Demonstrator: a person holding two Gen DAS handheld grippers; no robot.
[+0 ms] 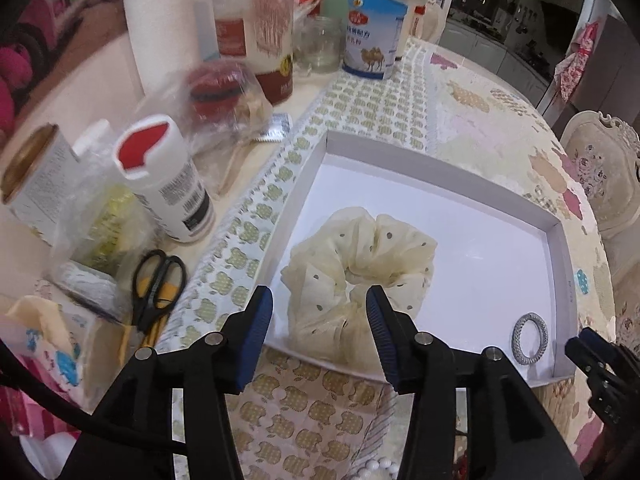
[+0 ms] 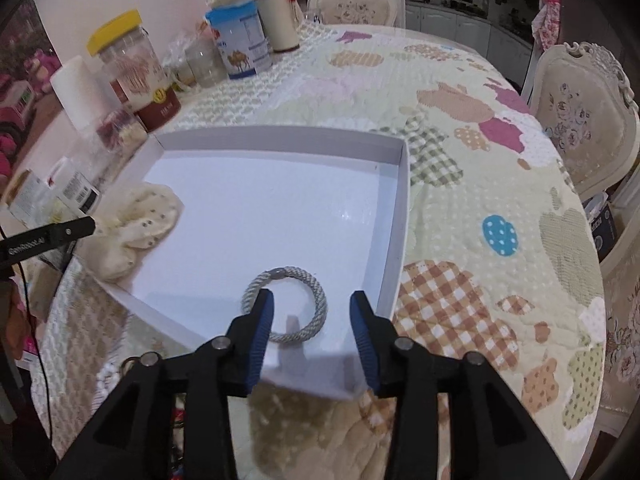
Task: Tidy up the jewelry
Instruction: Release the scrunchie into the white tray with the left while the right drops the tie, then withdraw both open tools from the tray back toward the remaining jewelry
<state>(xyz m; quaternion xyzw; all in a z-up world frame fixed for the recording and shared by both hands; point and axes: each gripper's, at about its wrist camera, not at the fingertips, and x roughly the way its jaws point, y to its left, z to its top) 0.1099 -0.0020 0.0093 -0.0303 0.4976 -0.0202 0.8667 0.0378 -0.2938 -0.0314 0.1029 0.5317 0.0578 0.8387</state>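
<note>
Item: cream scrunchie [image 1: 356, 276], lower middle of the left view, lying in the white tray [image 1: 460, 168]; my left gripper [image 1: 320, 312] straddles it, jaws spread, gripping nothing.

Item: grey braided ring [image 2: 285, 306], lower centre of the right view, flat in the tray's near corner; my right gripper [image 2: 312, 316] is released around it, nearer than the left.

Obscured: ring's near arc behind the left finger; white beads [image 1: 380, 474] cut off at bottom edge.

My way into the white tray [image 2: 400, 216] is open from above — its far half lies bare; bottles and cans [image 1: 168, 184] crowd the tabletop [image 2: 500, 168] left of it.
</note>
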